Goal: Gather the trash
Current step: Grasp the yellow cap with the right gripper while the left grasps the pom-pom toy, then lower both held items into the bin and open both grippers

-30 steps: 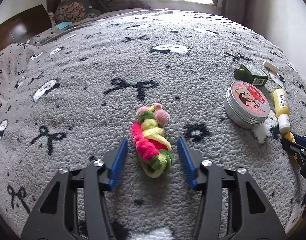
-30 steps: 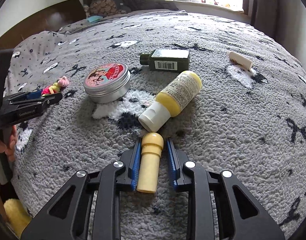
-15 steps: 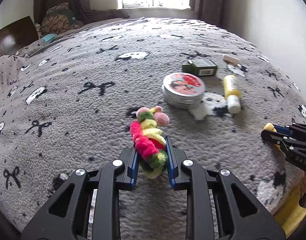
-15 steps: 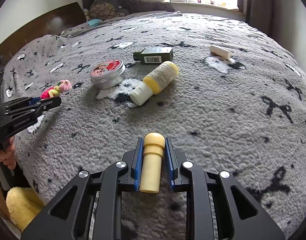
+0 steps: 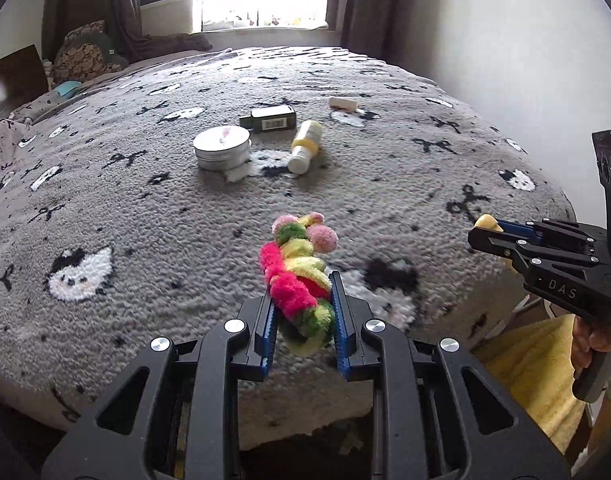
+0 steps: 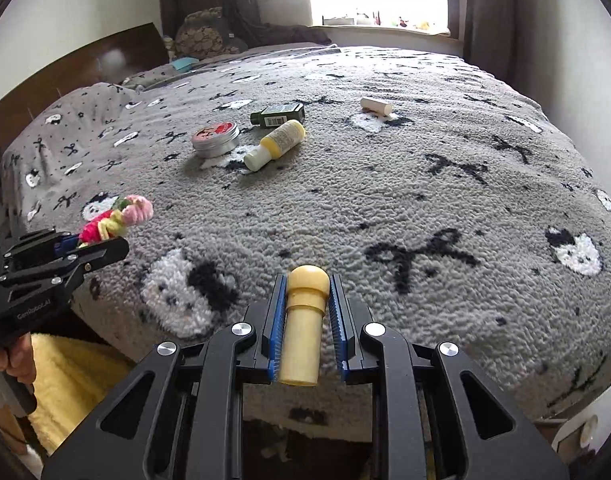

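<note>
My left gripper (image 5: 301, 280) is shut on a fuzzy pink, yellow and green pipe-cleaner toy (image 5: 297, 276) and holds it above the near edge of the bed. It also shows in the right wrist view (image 6: 113, 220). My right gripper (image 6: 303, 280) is shut on a small cream-yellow capped tube (image 6: 303, 320), lifted over the bed's edge; its tip shows in the left wrist view (image 5: 487, 224). On the grey blanket (image 5: 385, 184) lie a round tin (image 5: 222, 148), a yellow bottle (image 5: 305, 145), a dark green bottle (image 5: 271, 118) and a small white stick (image 5: 342, 103).
The bed's near edge drops off below both grippers. A yellow fuzzy thing (image 5: 533, 364) lies beside the bed low down, also in the right wrist view (image 6: 73, 376). Pillows (image 5: 81, 54) and a dark headboard (image 6: 85, 60) stand at the far left. A white wall is on the right.
My left gripper closed on the pipe-cleaner toy and lifted it back toward the bed's edge. My right gripper pulled back from the bottle with the cream tube still held.
</note>
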A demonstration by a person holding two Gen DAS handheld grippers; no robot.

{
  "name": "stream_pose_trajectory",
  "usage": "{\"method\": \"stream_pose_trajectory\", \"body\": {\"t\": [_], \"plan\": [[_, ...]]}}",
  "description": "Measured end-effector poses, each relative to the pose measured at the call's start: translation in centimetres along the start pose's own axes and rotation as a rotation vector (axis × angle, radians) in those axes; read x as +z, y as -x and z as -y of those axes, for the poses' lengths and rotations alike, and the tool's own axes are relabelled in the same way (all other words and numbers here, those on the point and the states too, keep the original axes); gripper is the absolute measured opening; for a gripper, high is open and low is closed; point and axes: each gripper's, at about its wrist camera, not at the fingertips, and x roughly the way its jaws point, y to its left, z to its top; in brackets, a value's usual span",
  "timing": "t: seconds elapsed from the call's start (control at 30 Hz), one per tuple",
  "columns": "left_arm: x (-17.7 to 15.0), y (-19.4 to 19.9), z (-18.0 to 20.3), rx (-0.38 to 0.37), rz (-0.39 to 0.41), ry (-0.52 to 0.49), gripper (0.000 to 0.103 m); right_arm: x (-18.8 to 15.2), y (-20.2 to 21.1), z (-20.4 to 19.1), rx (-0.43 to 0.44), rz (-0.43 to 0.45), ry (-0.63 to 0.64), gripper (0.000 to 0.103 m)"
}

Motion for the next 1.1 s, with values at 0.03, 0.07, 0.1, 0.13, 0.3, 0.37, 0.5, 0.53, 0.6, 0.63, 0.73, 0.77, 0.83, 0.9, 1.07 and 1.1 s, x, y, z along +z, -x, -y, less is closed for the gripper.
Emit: {"method": "stream_pose_trajectory", "body": {"t": [0.03, 0.07, 0.1, 0.13, 0.3, 0.37, 0.5, 0.53, 0.6, 0.63, 0.73, 0.77, 0.83, 0.9, 1.07, 1.1], "plan": [[-0.5, 0.4, 0.6, 0.0, 0.002, -0.006, 0.022, -0.5, 0.6, 0.0, 0.003, 0.004, -0.001, 0.022], [-0.9, 0.6, 1.1, 0.002, 0.002, -0.011, 0.022, -0.9, 1.0, 0.1, 0.004, 0.007, -0.003, 0.022], [-1.4, 0.9, 1.6, 0.006, 0.002, -0.016, 0.022, -1.4, 1.5, 0.1, 0.003, 0.01, -0.005, 0.022], [-1.7, 1.2, 1.9, 0.006, 0.002, -0.017, 0.022, -1.9, 1.9, 0.1, 0.002, 0.011, -0.006, 0.022], [-3.9, 2.3, 3.3, -0.017, -0.002, -0.009, 0.022, -3.9, 3.5, -0.1, 0.002, 0.013, -0.011, 0.022], [-4.8, 2.5, 3.9, -0.035, -0.012, -0.011, 0.022, -4.7, 3.9, -0.2, 0.006, 0.008, -0.014, 0.022], [-6.8, 2.6, 4.7, -0.049, -0.034, -0.015, 0.022, -6.6, 4.1, -0.6, 0.014, -0.011, -0.023, 0.022], [-7.3, 2.5, 4.9, -0.053, -0.043, -0.014, 0.022, -7.0, 4.1, -0.6, 0.018, -0.019, -0.026, 0.022], [-8.4, 2.2, 5.0, -0.063, -0.067, -0.008, 0.022, -7.9, 3.7, -0.7, 0.022, -0.039, -0.03, 0.022], [-8.9, 2.0, 5.2, -0.065, -0.081, -0.007, 0.022, -8.3, 3.5, -0.8, 0.023, -0.049, -0.03, 0.022], [-10.4, 1.4, 5.1, -0.067, -0.119, 0.004, 0.022, -9.3, 2.7, -0.9, 0.03, -0.084, -0.035, 0.022], [-10.8, 1.2, 5.0, -0.068, -0.131, 0.006, 0.022, -9.8, 2.4, -1.0, 0.035, -0.097, -0.037, 0.022], [-11.8, 0.7, 4.9, -0.07, -0.156, 0.01, 0.022, -10.3, 1.9, -1.1, 0.04, -0.112, -0.04, 0.022], [-12.7, 0.2, 4.6, -0.074, -0.18, 0.019, 0.022, -11.0, 1.4, -1.3, 0.049, -0.135, -0.043, 0.022], [-15.0, -1.2, 4.3, -0.083, -0.249, 0.026, 0.022, -12.6, -0.4, -2.0, 0.077, -0.198, -0.04, 0.022], [-15.4, -1.5, 4.3, -0.086, -0.264, 0.027, 0.022, -12.9, -0.8, -2.2, 0.084, -0.211, -0.039, 0.022]]}}
